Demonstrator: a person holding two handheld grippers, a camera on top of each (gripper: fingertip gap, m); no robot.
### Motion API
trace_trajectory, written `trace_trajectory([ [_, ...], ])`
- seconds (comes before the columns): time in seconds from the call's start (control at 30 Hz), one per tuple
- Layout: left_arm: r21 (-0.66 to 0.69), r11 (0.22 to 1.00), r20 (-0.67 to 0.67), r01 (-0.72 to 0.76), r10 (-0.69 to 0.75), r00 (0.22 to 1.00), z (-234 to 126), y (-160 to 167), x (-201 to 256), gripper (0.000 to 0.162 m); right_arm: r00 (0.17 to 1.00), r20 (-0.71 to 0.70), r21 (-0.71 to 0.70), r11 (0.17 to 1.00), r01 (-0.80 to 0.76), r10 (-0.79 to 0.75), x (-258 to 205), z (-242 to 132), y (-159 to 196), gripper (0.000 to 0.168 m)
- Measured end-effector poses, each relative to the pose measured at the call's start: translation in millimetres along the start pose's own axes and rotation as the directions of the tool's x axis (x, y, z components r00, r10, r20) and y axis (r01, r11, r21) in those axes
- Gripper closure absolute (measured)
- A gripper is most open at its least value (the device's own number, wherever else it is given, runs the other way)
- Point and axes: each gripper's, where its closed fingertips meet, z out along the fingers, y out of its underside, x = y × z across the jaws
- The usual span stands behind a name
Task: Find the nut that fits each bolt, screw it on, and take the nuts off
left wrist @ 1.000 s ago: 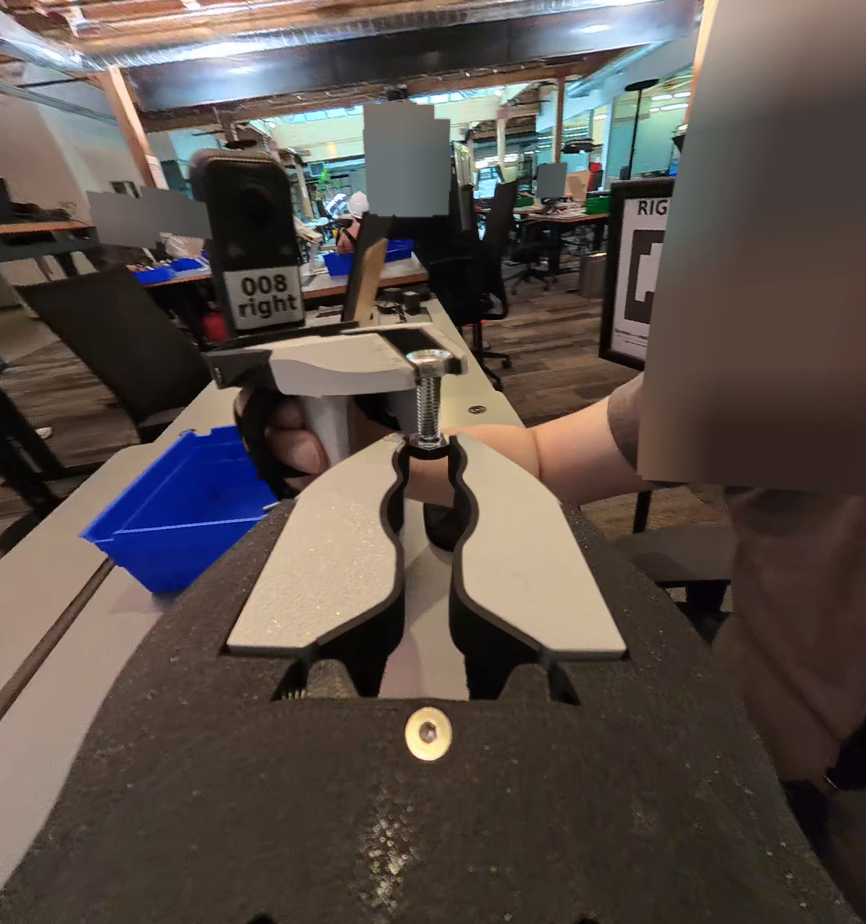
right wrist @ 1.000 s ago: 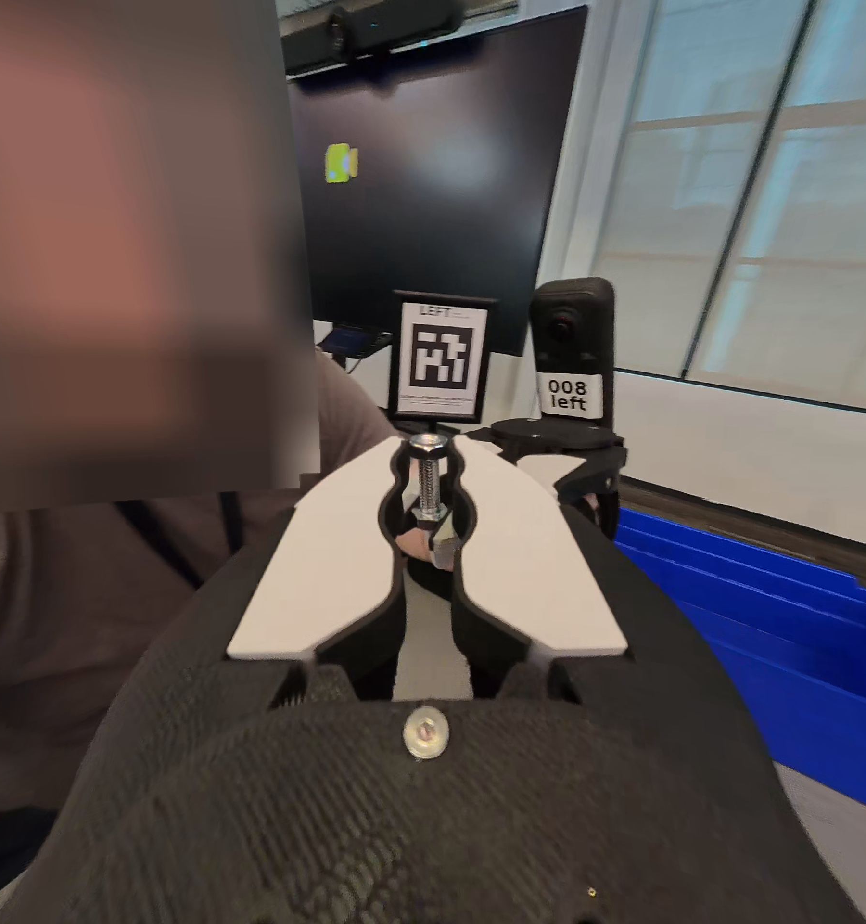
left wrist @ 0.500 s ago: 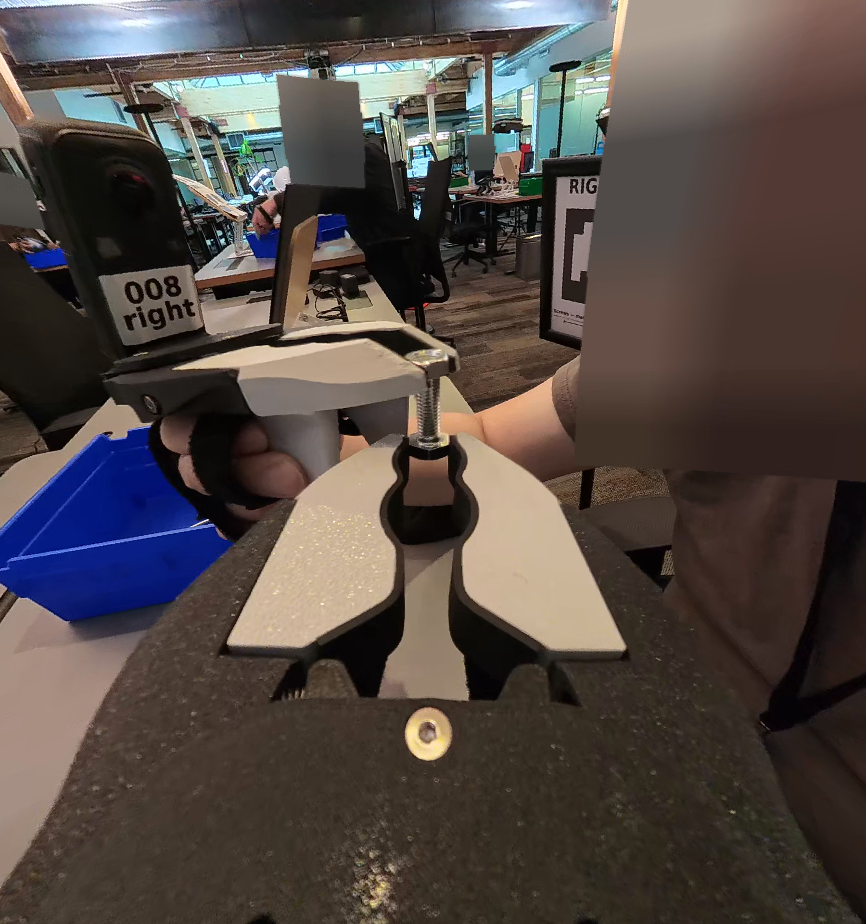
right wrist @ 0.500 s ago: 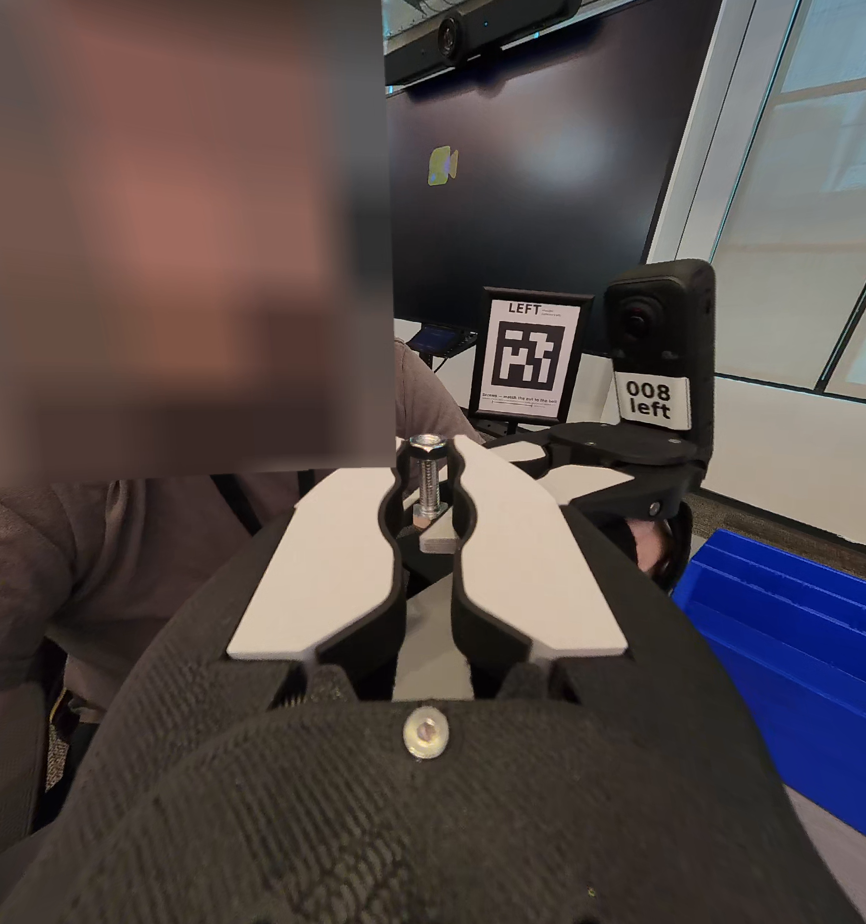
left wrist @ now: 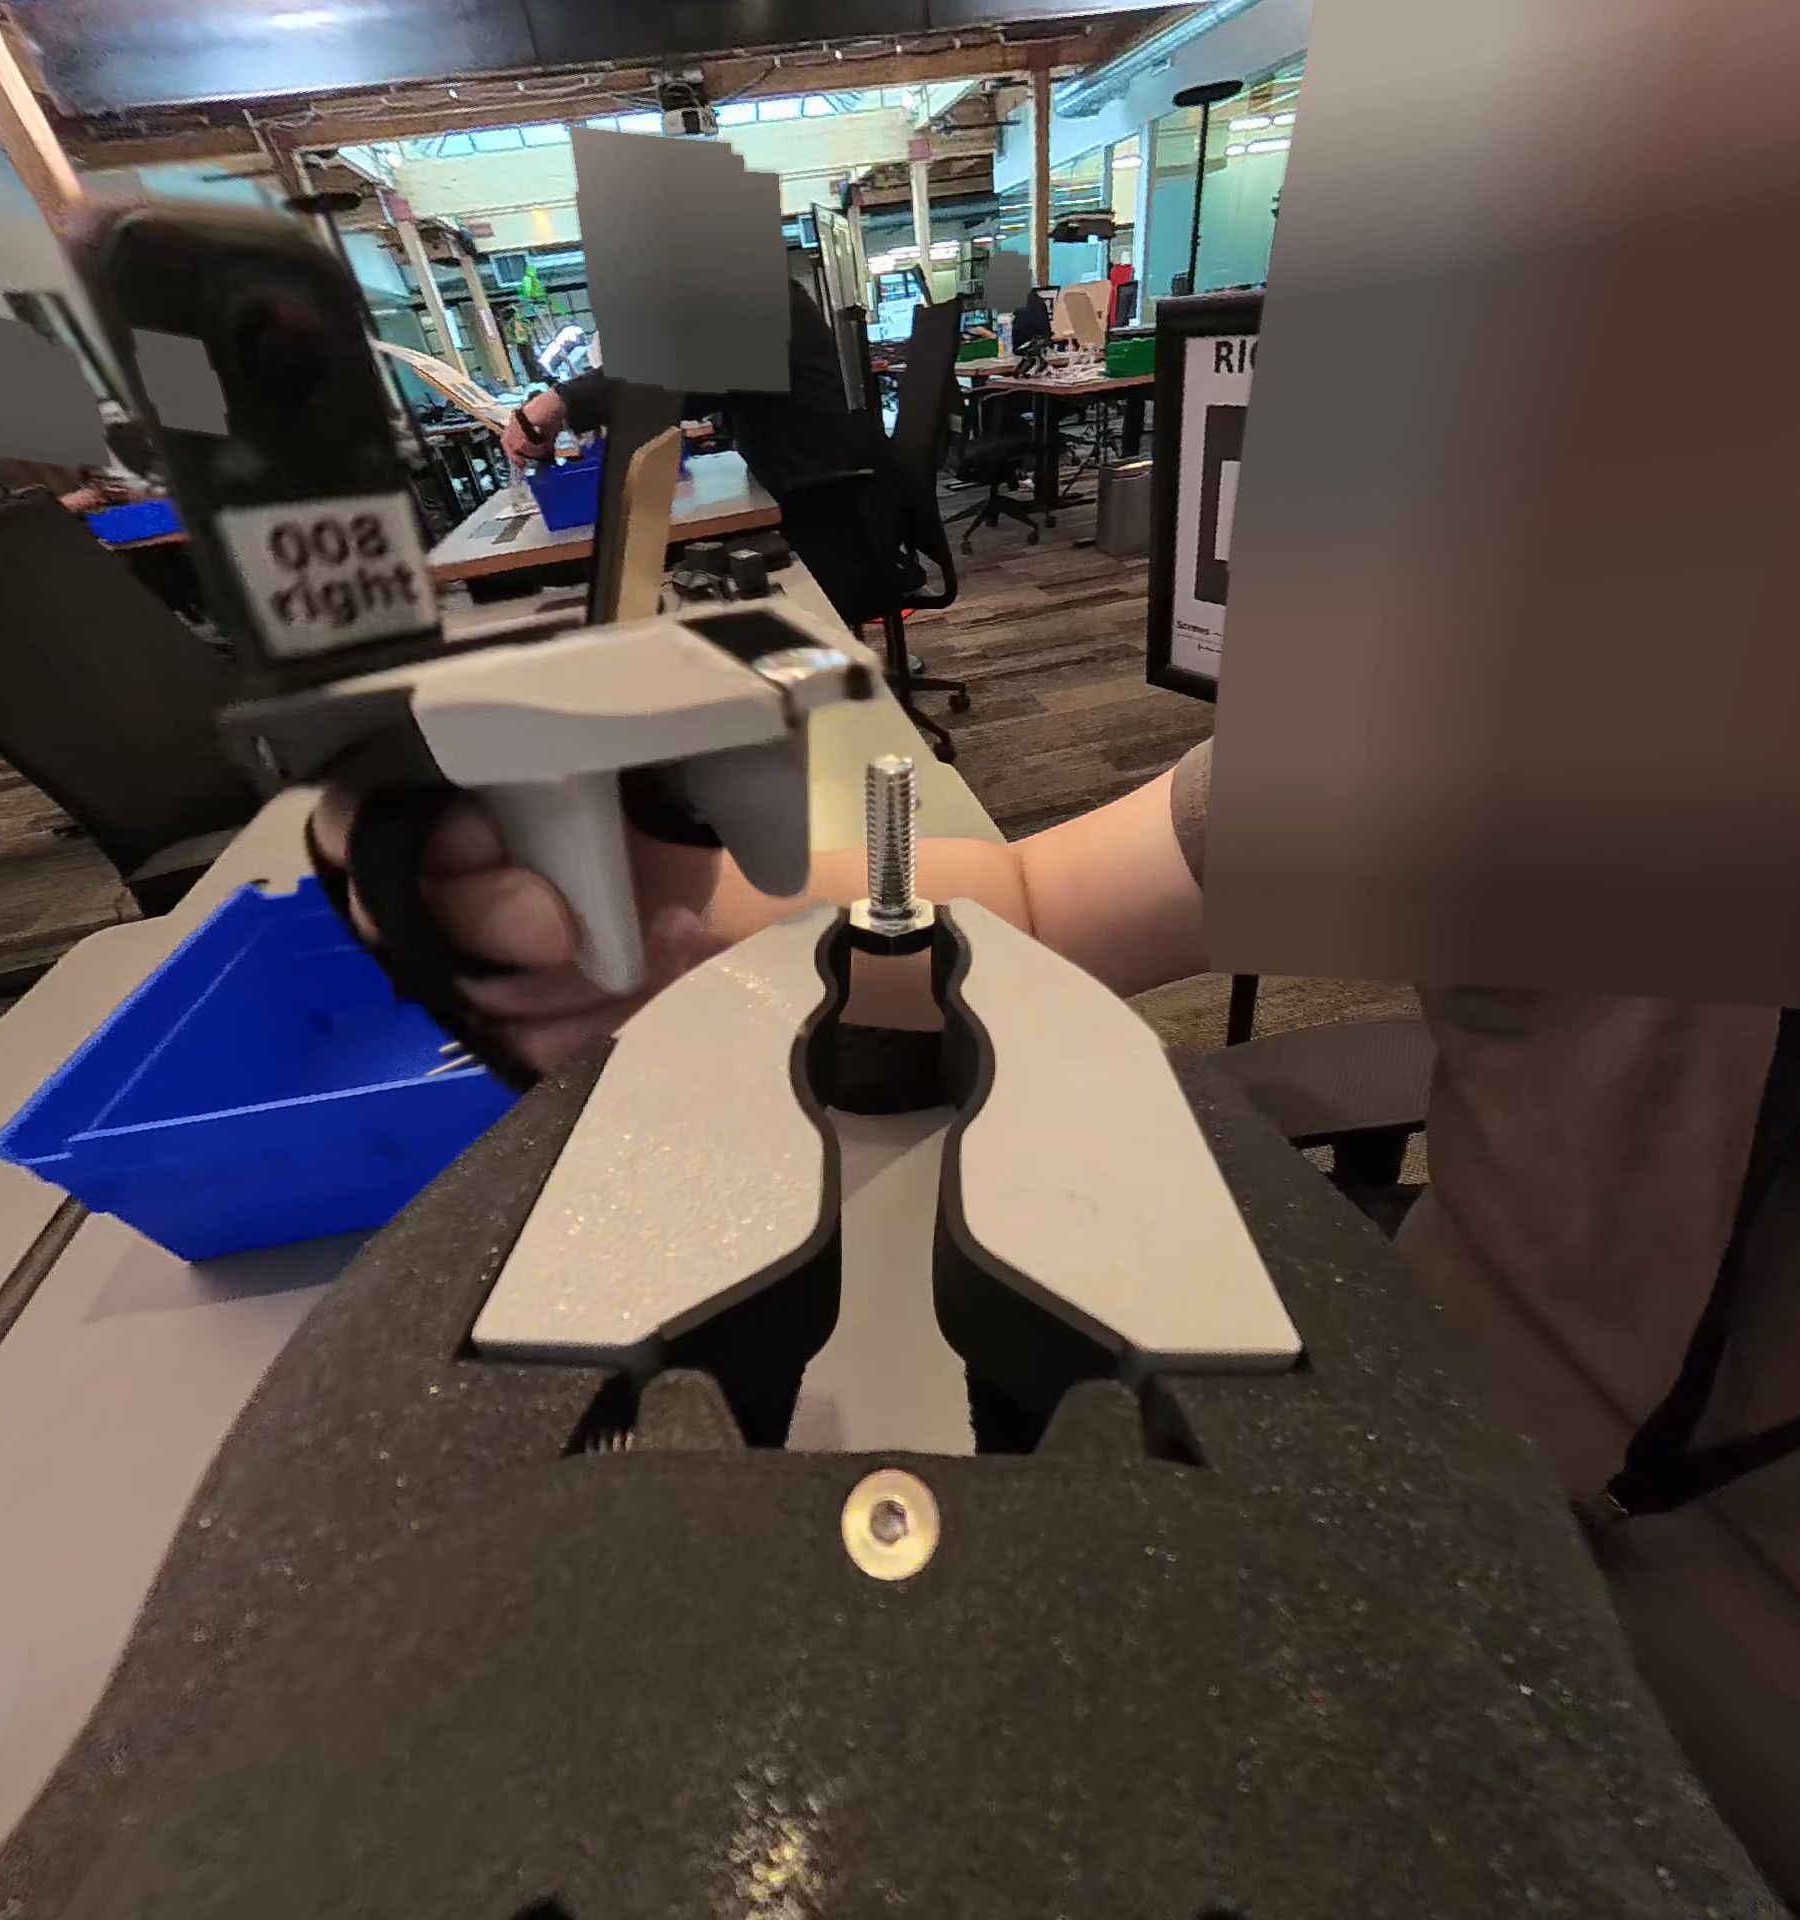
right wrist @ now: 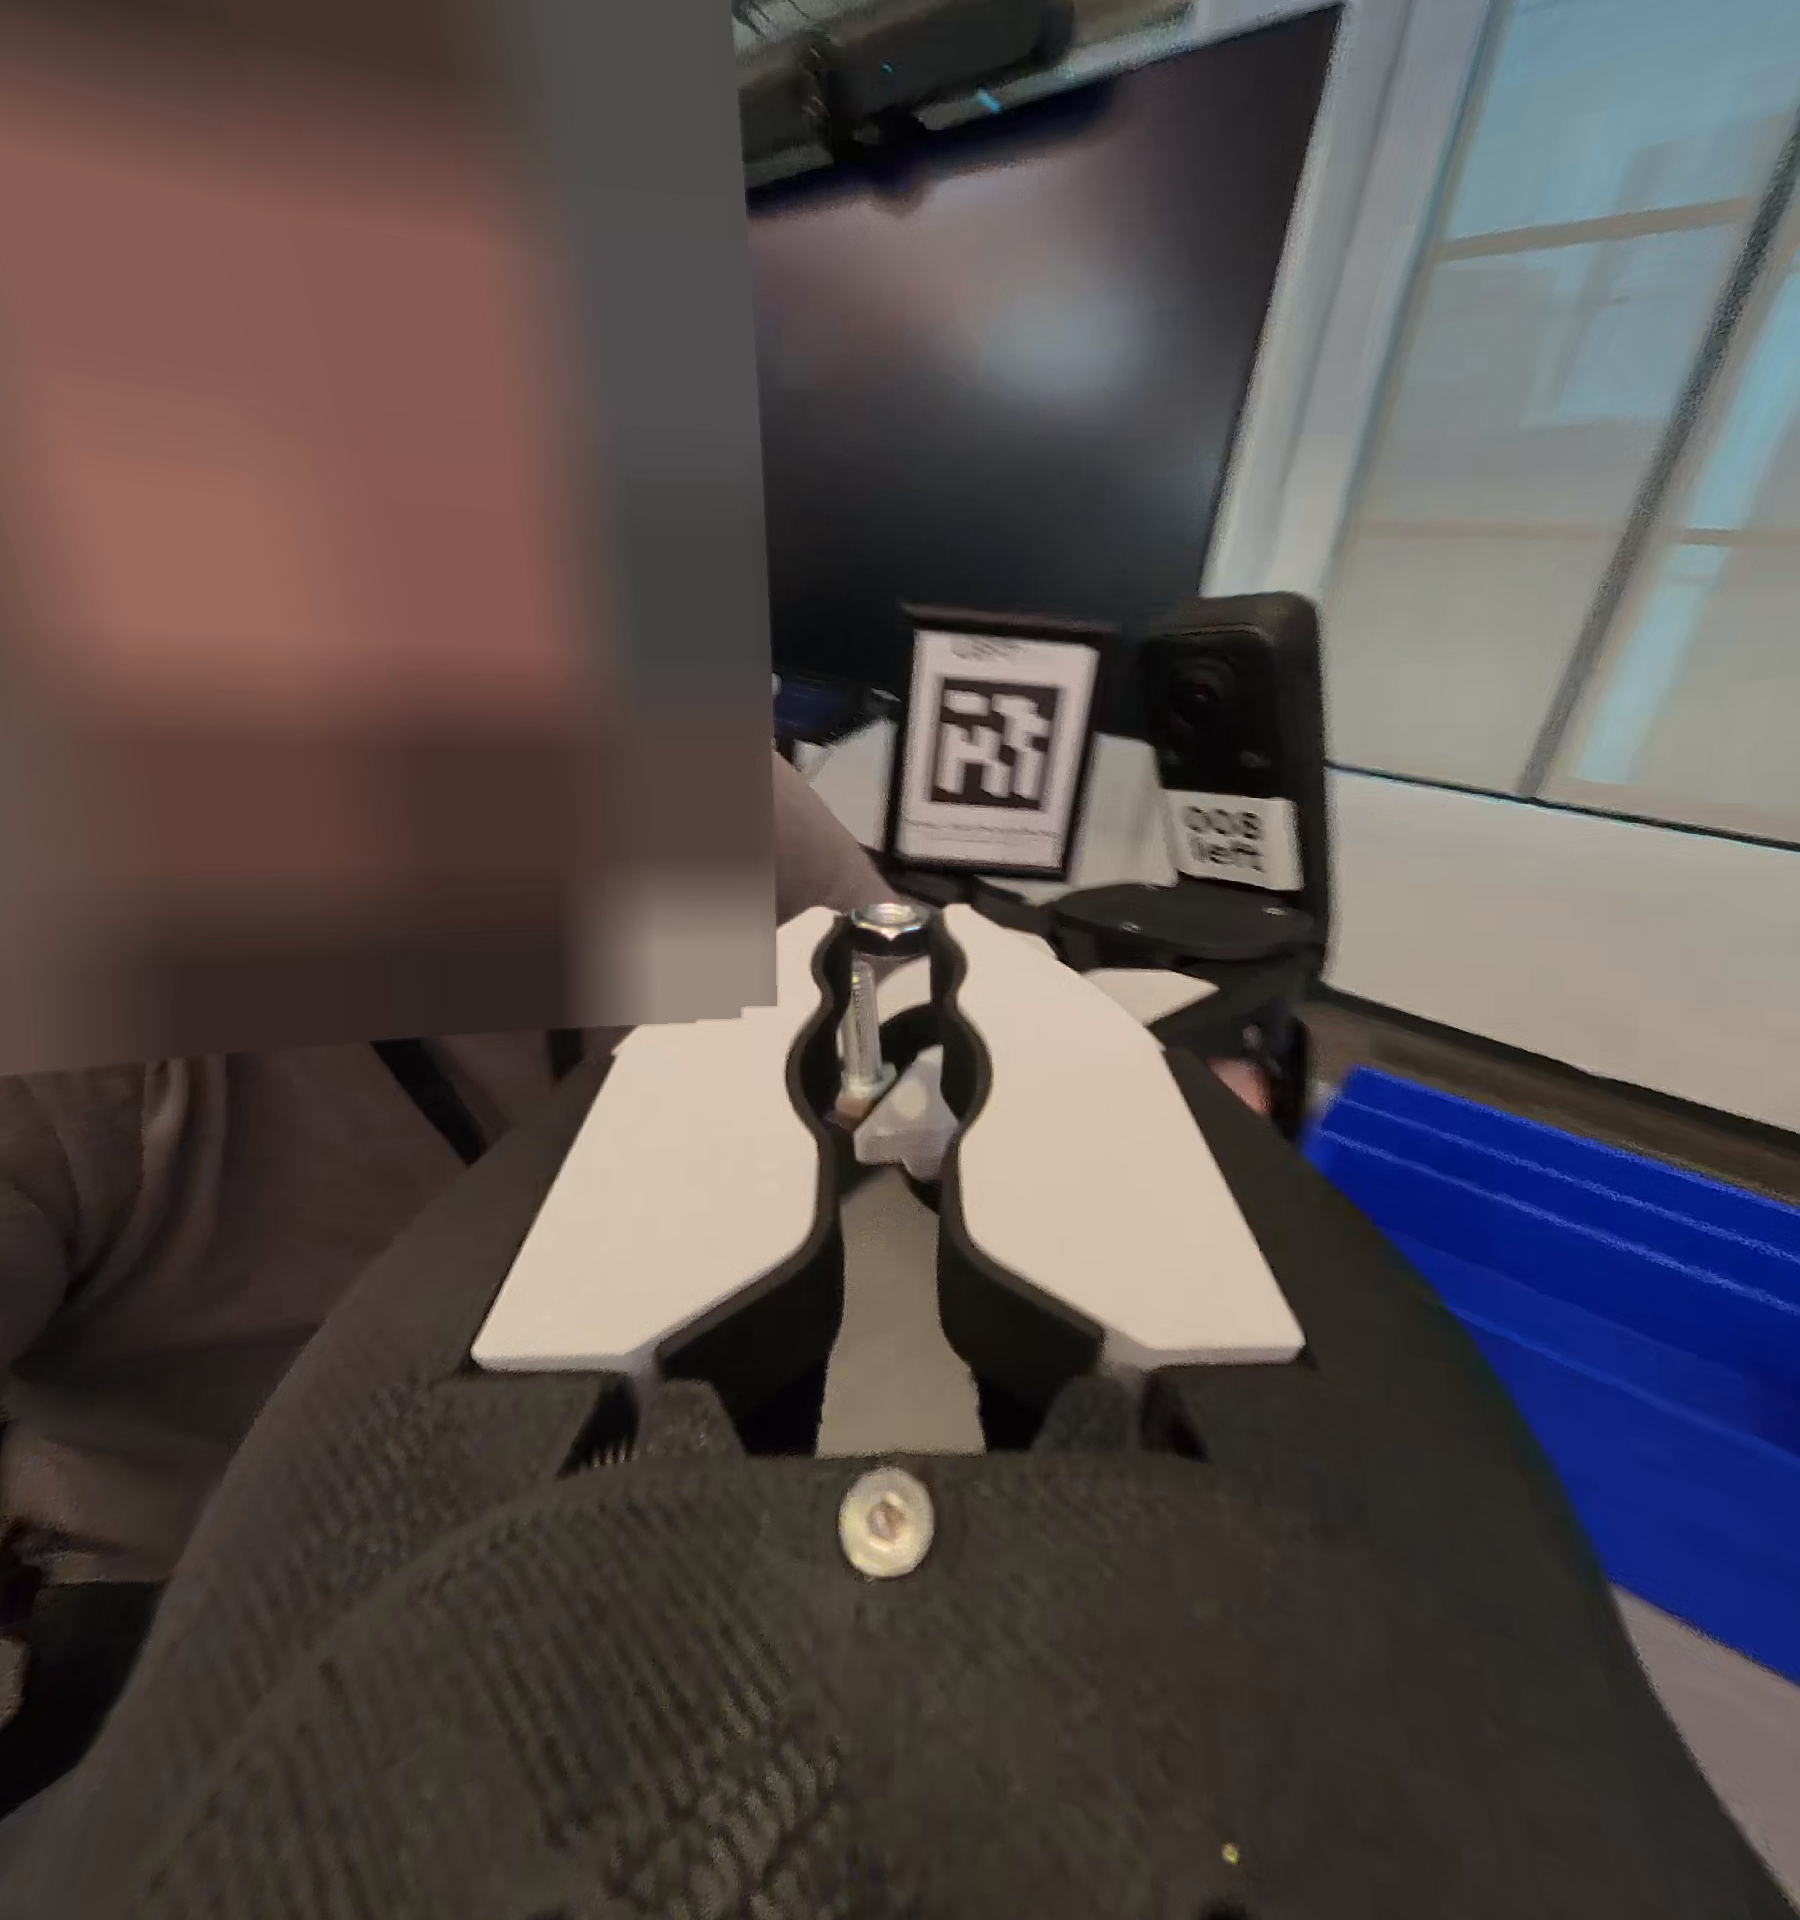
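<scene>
In the left wrist view my left gripper (left wrist: pixel 891 920) is shut on the hex head of a silver bolt (left wrist: pixel 891 831), which stands upright with its bare threaded end on top. My right gripper (left wrist: pixel 808 675) hovers just above and left of the bolt tip, shut on a silver nut (left wrist: pixel 797 665) that is clear of the thread. In the right wrist view the right gripper (right wrist: pixel 885 925) pinches the nut (right wrist: pixel 883 928) at its tips. The bolt (right wrist: pixel 860 1034) and a left gripper fingertip (right wrist: pixel 906 1132) show below through the gap.
A blue bin (left wrist: pixel 231 1122) sits on the grey table (left wrist: pixel 23 1455) left of both grippers; it also shows in the right wrist view (right wrist: pixel 1602 1299). A person's forearm (left wrist: pixel 1083 862) reaches in from the right. A framed marker sign (right wrist: pixel 995 758) stands behind. There is about 5 centimeters between the tips of the two grippers.
The nut was on the top of the bolt, with both grippers joined by it. Now the right gripper has lifted away up and left with the nut, leaving the thread bare.
</scene>
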Motion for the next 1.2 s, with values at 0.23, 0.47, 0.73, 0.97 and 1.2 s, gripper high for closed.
trace_trajectory([
  [0.23,0.039,0.999,0.080,-0.037,0.034,0.996,-24.7,-19.8,-10.9,0.148,0.436,-0.781,-0.568,0.799,-0.198,-0.447,60.2,-199.6,-2.0,0.153],
  [0.47,0.048,0.997,0.125,-0.066,0.059,0.990,-38.7,-29.2,-15.2,0.148,0.013,-0.982,-0.124,0.594,-0.795,-0.188,29.9,-379.1,117.1,0.152],
  [0.73,0.021,0.998,0.117,-0.061,0.058,0.991,-33.4,-22.4,-15.7,0.148,0.036,-0.993,-0.080,0.429,-0.900,-0.109,29.8,-395.8,195.2,0.152],
  [0.97,0.016,0.998,0.119,-0.063,0.060,0.991,-31.8,-20.9,-15.9,0.148,0.059,-0.989,-0.103,0.352,-0.930,-0.134,25.0,-402.1,217.4,0.152],
  [1.2,0.022,0.998,0.140,-0.066,0.063,0.988,-36.6,-24.0,-19.1,0.148,0.052,-0.988,-0.110,0.419,-0.901,-0.148,22.4,-395.2,179.1,0.143],
])
